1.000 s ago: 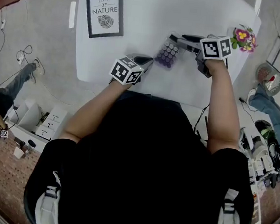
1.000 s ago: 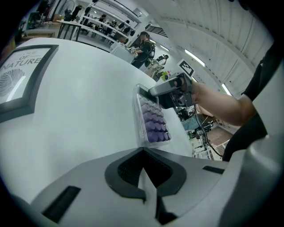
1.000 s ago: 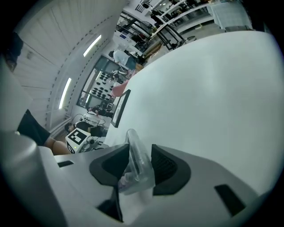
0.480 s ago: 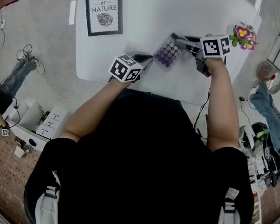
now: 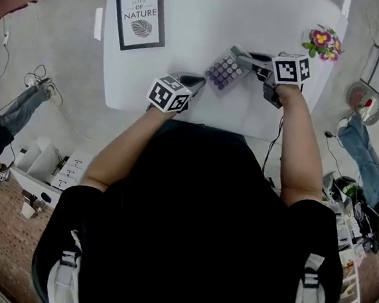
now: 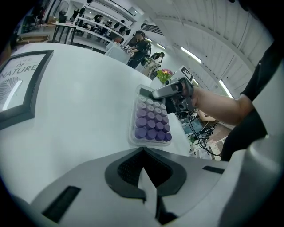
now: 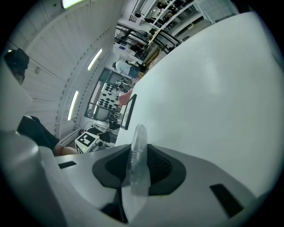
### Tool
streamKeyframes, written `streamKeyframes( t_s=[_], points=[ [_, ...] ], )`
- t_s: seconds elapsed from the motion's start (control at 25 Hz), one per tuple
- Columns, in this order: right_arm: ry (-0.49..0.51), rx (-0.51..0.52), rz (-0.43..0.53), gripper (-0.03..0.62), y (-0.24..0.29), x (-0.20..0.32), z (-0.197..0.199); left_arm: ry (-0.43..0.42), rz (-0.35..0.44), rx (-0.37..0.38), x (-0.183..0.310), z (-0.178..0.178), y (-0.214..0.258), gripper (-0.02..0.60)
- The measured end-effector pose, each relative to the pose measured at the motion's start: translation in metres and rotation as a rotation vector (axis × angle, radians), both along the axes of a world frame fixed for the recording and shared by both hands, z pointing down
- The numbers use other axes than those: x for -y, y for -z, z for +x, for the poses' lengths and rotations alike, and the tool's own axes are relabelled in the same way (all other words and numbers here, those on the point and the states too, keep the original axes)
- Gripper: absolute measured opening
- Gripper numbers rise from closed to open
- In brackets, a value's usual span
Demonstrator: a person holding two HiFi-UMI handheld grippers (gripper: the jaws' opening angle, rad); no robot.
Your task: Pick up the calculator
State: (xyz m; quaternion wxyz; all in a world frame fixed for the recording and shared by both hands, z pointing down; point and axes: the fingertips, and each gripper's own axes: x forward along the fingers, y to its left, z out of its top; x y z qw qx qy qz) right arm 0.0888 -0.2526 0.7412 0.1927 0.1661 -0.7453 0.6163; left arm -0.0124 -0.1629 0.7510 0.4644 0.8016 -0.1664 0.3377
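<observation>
Right claw (image 5: pixel 244 58): jaws closing on the thin clear rim at one end of the calculator (image 5: pixel 223 69); the rim stands pinched between the pads, with nothing else in there.
Left claw (image 6: pixel 143 177): jaws together and empty, low over the near side of the table (image 5: pixel 209 16), near the calculator but apart from it.
Calculator: on the white table between the two claws, round purple keys facing up.
Handling: probably light and stiff. The clear shell looks smooth, so likely slippery.
Hold: a grip on the rim alone may let it swing or slide out; a deeper bite across the body seems safer.
Containers: none seen on the table.
Further out: framed picture (image 5: pixel 141 17) far left; flowers (image 5: pixel 322 42) far right, base unclear.
</observation>
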Motion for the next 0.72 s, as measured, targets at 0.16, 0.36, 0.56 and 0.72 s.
streamKeyframes(
  t_s=[0.16,0.36,0.56,0.72],
  points=[
    [-0.030,-0.001,0.036,0.107,0.020,0.001,0.010,-0.007,0.028,-0.002,-0.001,0.005,0.014,0.017],
    [-0.062,0.006,0.073,0.107,0.034,0.005,0.011,-0.017,0.050,-0.006,-0.004,0.000,0.016,0.017],
    [-0.081,0.012,0.109,0.107,0.051,0.009,0.008,-0.016,0.078,-0.001,-0.004,-0.011,0.022,0.017],
    [-0.097,0.019,0.134,0.107,0.067,0.013,0.004,-0.015,0.120,0.009,-0.001,-0.025,0.031,0.017]
  ],
)
